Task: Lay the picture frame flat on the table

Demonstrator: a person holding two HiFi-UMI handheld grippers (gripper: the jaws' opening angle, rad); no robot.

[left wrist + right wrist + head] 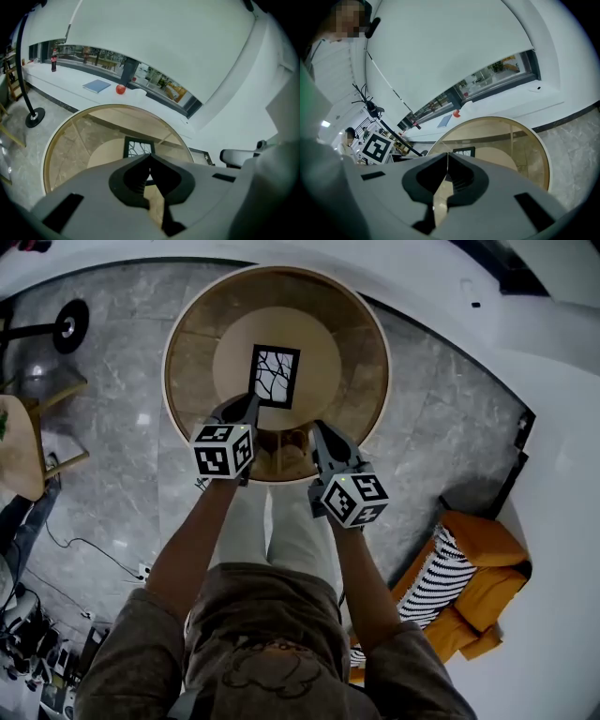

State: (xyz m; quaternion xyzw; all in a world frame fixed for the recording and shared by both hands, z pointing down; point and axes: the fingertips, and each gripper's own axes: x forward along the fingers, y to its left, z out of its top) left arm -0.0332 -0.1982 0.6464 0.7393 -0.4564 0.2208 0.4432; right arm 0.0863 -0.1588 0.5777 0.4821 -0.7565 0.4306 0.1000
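Note:
The picture frame (275,377), black-edged with a branch drawing on white, lies flat at the middle of the round glass table (370,334). It also shows in the left gripper view (138,146) and the right gripper view (464,152), just beyond the jaw tips. My left gripper (250,404) hovers above the frame's near left corner, jaws shut with nothing between them (150,155). My right gripper (319,434) hangs above the table's near edge, to the right of the frame and apart from it. Its jaws meet, holding nothing (448,153).
An orange chair with a striped cushion (459,577) stands on the floor at the right. A black lamp base (67,324) and a wooden chair (23,446) are at the left. On the window sill lie a red apple (120,89), a blue book (97,86) and a bottle (54,61).

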